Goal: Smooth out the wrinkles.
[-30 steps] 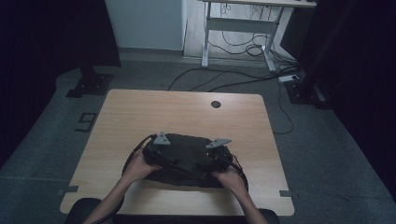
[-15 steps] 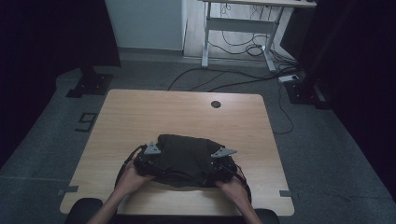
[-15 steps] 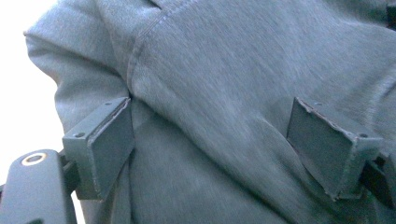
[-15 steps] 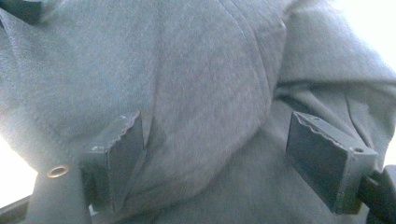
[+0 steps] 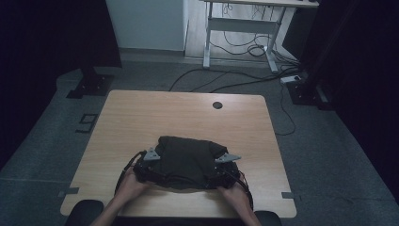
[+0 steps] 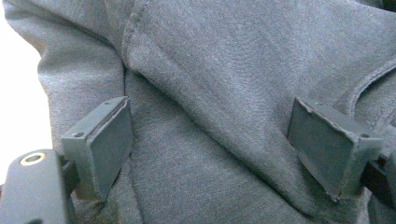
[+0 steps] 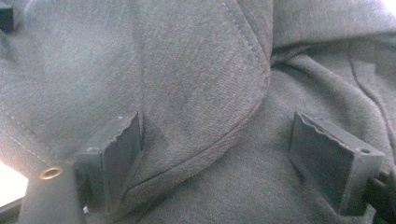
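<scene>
A dark grey garment (image 5: 186, 157) lies bunched and folded on the near half of the wooden table (image 5: 164, 113). My left gripper (image 5: 149, 164) is at its left edge and my right gripper (image 5: 221, 165) at its right edge, a hand behind each. In the left gripper view the jaws (image 6: 210, 135) stand wide apart, and grey cloth (image 6: 224, 70) with a seam runs across behind them. The right gripper view shows the same wide gap (image 7: 215, 144), with a stitched, rounded flap of the cloth (image 7: 201, 84) lying between the pads (image 7: 327, 158). Neither pair of pads pinches the cloth.
A small round hole (image 5: 217, 105) sits near the table's far edge. Beyond the table are a white desk frame (image 5: 240, 33), cables on the floor (image 5: 226, 82), and black stand bases at left (image 5: 89, 84) and right (image 5: 306, 92).
Both hands have drawn back toward the near edge and sunk lower. The garment has come with them and now lies in a more compact heap between the grippers.
</scene>
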Tool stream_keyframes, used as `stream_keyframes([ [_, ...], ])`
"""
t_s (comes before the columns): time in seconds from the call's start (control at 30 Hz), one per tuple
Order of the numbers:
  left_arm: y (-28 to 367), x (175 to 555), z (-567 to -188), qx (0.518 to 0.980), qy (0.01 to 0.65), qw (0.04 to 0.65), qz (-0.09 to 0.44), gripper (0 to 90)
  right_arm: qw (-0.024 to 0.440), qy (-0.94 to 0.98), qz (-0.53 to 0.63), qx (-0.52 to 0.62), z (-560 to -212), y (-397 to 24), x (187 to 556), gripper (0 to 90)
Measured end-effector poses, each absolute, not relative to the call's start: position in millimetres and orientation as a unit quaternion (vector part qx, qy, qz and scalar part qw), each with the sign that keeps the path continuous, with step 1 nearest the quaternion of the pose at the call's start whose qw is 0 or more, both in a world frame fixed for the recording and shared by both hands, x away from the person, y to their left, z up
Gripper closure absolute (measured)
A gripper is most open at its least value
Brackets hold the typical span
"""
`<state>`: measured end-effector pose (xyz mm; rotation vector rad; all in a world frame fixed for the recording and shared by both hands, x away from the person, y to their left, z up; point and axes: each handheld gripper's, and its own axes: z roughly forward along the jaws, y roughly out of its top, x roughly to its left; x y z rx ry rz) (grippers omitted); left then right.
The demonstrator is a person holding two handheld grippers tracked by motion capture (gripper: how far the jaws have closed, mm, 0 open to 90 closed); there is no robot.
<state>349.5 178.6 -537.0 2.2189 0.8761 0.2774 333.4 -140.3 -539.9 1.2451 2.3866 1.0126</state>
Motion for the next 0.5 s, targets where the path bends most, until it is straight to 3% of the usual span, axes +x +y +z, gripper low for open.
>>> stream_keyframes([
  [0.5,175.3,363.1,-540.8,0.856,0.352,0.362,0.111,10.8,0.123,0.822,0.356,0.427,-542.7,-140.9,350.6,15.1],
])
